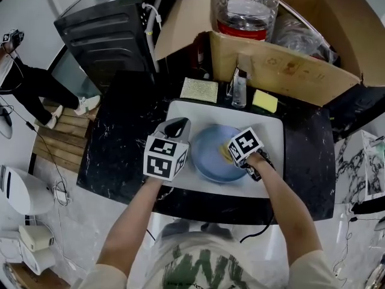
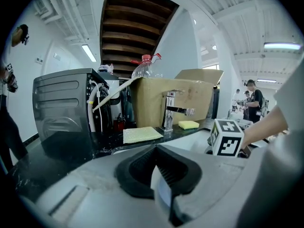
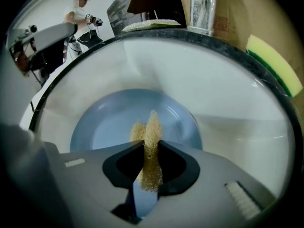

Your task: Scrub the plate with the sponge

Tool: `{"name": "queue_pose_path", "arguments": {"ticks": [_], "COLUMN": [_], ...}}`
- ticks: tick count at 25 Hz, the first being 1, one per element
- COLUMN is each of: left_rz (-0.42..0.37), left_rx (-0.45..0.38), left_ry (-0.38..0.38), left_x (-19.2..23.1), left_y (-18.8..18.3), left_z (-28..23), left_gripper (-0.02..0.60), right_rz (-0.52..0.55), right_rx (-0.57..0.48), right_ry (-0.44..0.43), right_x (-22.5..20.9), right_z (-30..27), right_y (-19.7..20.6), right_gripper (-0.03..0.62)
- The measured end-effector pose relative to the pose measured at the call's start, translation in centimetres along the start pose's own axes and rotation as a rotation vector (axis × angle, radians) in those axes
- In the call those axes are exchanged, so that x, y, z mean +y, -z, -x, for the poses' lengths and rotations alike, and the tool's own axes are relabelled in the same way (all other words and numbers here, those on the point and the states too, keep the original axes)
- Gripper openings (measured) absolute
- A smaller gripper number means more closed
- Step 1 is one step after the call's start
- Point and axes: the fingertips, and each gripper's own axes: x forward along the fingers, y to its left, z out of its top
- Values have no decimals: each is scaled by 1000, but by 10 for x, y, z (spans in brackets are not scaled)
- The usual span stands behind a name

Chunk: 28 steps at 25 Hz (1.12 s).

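Note:
A round blue plate (image 1: 207,155) (image 3: 109,122) lies flat in the white sink (image 1: 272,131). My right gripper (image 1: 228,154) (image 3: 151,146) hangs over the plate's right half, shut on a thin tan sponge (image 3: 151,127) that sticks out past the jaws and down to the plate. My left gripper (image 1: 178,125) (image 2: 156,163) rests at the sink's left side, just beside the plate's left edge. Its jaws stand together, and I see nothing held between them. The right gripper's marker cube (image 2: 227,137) shows in the left gripper view.
A faucet (image 1: 239,89) (image 2: 168,110) stands behind the sink, with a yellow-green sponge (image 1: 264,101) (image 3: 275,65) to its right and a yellow cloth (image 1: 199,90) (image 2: 141,134) to its left. Behind are an open cardboard box (image 1: 283,71), a large bottle (image 1: 243,8) and a black appliance (image 1: 108,29).

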Motion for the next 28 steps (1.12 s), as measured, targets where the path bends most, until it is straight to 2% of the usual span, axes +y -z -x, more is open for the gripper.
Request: {"name": "queue_pose_path", "arguments": {"ticks": [6, 14, 17, 20, 28], "left_rz": [-1, 27, 44, 59, 30], "left_rx": [-18, -50, -47, -47, -64], "left_ry": [24, 31, 57, 74, 58], "left_x": [-11, -20, -25, -30, -32], "left_y": [-10, -35, -41, -47, -57], "left_z": [-4, 1, 3, 2, 8], "left_gripper": [-2, -2, -2, -2, -2], "right_rz": [-37, -112, -136, -161, -200], "right_rx": [-132, -428, -531, -644, -926], "right_ry": [5, 52, 76, 117, 274], "right_x": [-2, -13, -16, -20, -32], "right_z": [32, 118, 150, 181, 251], "right_y": [-8, -32, -37, -41, -47], "right_gripper": [72, 72, 72, 72, 72]}}
